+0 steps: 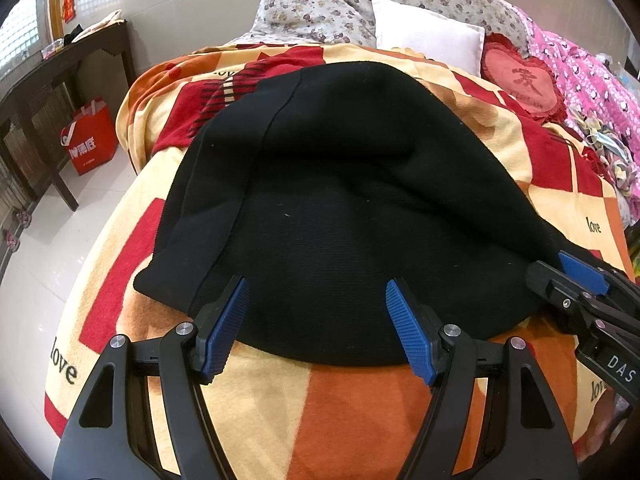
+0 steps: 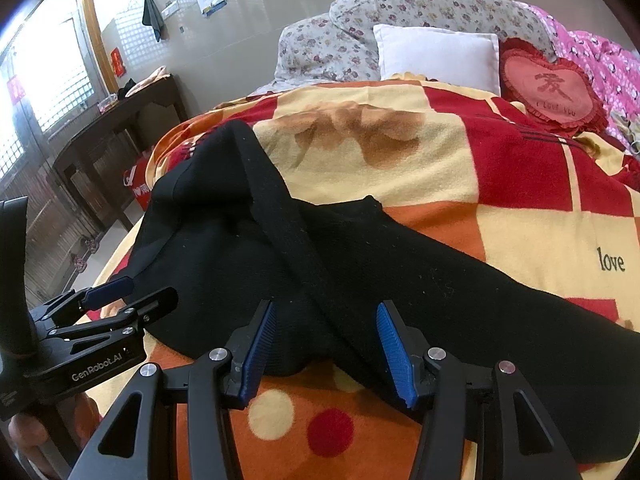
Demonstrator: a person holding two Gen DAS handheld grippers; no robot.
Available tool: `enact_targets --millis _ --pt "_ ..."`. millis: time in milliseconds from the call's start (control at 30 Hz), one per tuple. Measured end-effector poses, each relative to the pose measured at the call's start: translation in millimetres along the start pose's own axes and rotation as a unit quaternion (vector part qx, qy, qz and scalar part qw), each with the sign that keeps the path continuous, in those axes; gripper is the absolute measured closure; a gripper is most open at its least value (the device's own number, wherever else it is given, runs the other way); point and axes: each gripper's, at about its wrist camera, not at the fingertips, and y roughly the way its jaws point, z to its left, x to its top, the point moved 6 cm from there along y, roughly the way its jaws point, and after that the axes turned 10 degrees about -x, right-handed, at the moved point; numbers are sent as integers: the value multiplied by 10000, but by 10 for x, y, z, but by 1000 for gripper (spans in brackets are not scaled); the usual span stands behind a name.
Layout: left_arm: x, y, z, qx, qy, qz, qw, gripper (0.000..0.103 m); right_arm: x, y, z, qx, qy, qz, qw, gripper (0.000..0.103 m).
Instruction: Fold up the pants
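Pants [image 1: 340, 208], black knit, lie spread on the patterned blanket [image 1: 360, 412] at the near edge of the bed, bunched into a broad mound in the left wrist view; the right wrist view shows a raised ridge of fabric running diagonally across them and one part trailing off to the right. Not flat, edges uneven.

Left gripper [image 1: 318, 320]: jaws spread wide, nothing between the blue pads, tips over the near hem of the cloth. Right gripper [image 2: 326, 338]: likewise released, empty, tips straddling the foot of the ridge. Each tool appears at the edge of the other's view, side by side along the near edge.

Step in hand, by judgement: approach before a grasp; no fold clearly completed or under way. Next move likely calls for each set of tongs to lower onto the near edge and pinch both layers, well apart, then lift evenly. Risk: thick knit slipping, or only the top layer caught.

White pillow [image 2: 436, 56] and heart cushion [image 2: 552, 88] sit at the far end, well apart from the work.
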Motion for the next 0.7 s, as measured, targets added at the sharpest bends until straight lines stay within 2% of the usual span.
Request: enact_targets --millis 267,300,433,500,600,700 --pt "25 10 -32 8 34 -12 10000 32 16 83 -31 16 18 25 10000 52" --pt "27 18 -34 11 41 -5 10000 32 18 90 -28 34 21 14 10000 55" --pt "22 39 -45 1 38 28 10000 32 55 159 -56 -7 -30 -52 10000 82" --pt "21 47 -49 0 50 32 10000 32 136 184 -122 -121 7 -206 9997 91" --pt "14 69 -30 21 66 49 10000 32 369 177 -257 -416 -9 -538 9977 95" --pt "20 89 27 28 30 77 10000 32 742 203 -326 -935 -239 -924 9910 96"
